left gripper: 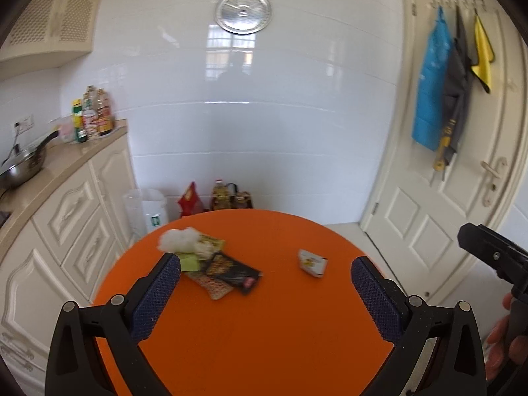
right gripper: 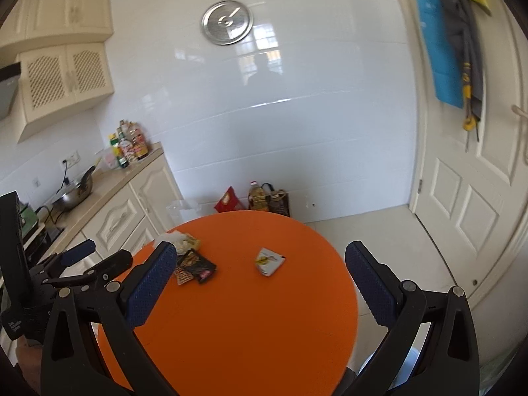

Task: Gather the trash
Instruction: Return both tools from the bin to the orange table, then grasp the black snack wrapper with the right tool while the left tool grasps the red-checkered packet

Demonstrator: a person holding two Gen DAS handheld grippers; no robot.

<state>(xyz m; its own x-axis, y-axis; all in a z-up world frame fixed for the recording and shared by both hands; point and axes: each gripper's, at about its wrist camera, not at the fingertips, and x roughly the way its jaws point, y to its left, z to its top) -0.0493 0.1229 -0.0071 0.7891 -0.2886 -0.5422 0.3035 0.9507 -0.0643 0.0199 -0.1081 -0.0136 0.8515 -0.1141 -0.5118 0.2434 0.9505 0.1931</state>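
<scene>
White tiled wall and cream cabinets back a round orange table (left gripper: 264, 330) in the left wrist view. Near its far left edge lies a heap of trash: a white tissue wad (left gripper: 180, 239), a green scrap (left gripper: 189, 260) and a black snack wrapper (left gripper: 236, 270) overlapping a printed packet. A crumpled white wrapper (left gripper: 312, 262) sits alone toward the far right edge. The left gripper (left gripper: 265, 277) hovers above the table with its fingers (left gripper: 158, 295) spread wide, nothing between them. At the right edge of this view, part of the other tool and a person's hand (left gripper: 506, 343) show.

From the right wrist view, the same heap, with the black snack wrapper (right gripper: 199, 265) clearest, and the crumpled white wrapper (right gripper: 269, 260) lie in the same places. The right gripper (right gripper: 260, 288) also has its fingers (right gripper: 153, 283) spread and empty. Only this view shows the left gripper (right gripper: 95, 254) from the side, beside the table's left edge, and the floor by the door.

Each tool could probably take its nearer piece, coming down with the fingers straddling one wrapper before pinching. No bin is clearly visible.
</scene>
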